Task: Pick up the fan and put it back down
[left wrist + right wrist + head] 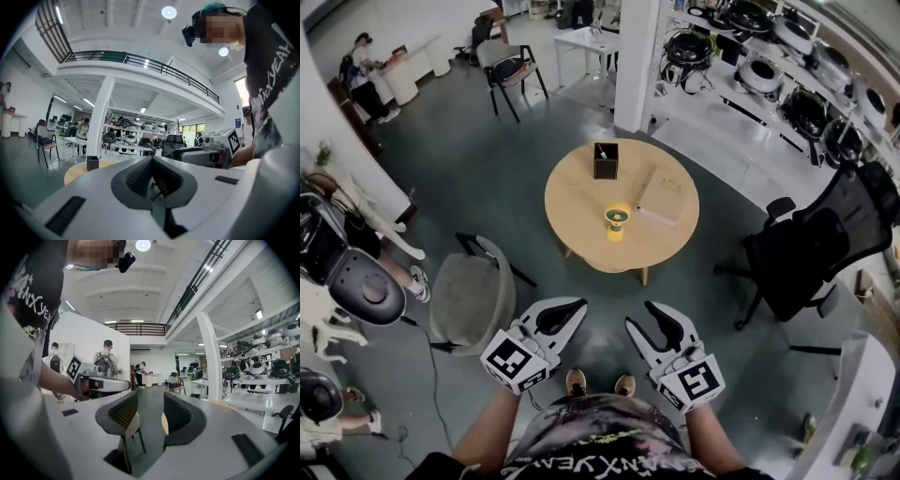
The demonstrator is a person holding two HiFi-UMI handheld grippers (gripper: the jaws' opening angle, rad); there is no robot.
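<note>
The small yellow fan point(617, 221) stands upright near the front of the round wooden table point(581, 225), well ahead of both grippers. In the head view my left gripper point(579, 309) and right gripper point(639, 314) hang side by side in the air above the floor, short of the table and pointing toward it. The left gripper view shows its jaws point(152, 158) shut, tips together, with nothing held. In the right gripper view my right gripper point(150, 397) is open, and only floor shows through the gap between its pads. The fan shows in neither gripper view.
A black box point(606, 160) and a tan flat box point(663, 197) also sit on the table. A grey chair point(469, 291) stands left of me, a black office chair point(811, 248) to the right. A white pillar point(636, 56) and shelves point(787, 84) lie beyond.
</note>
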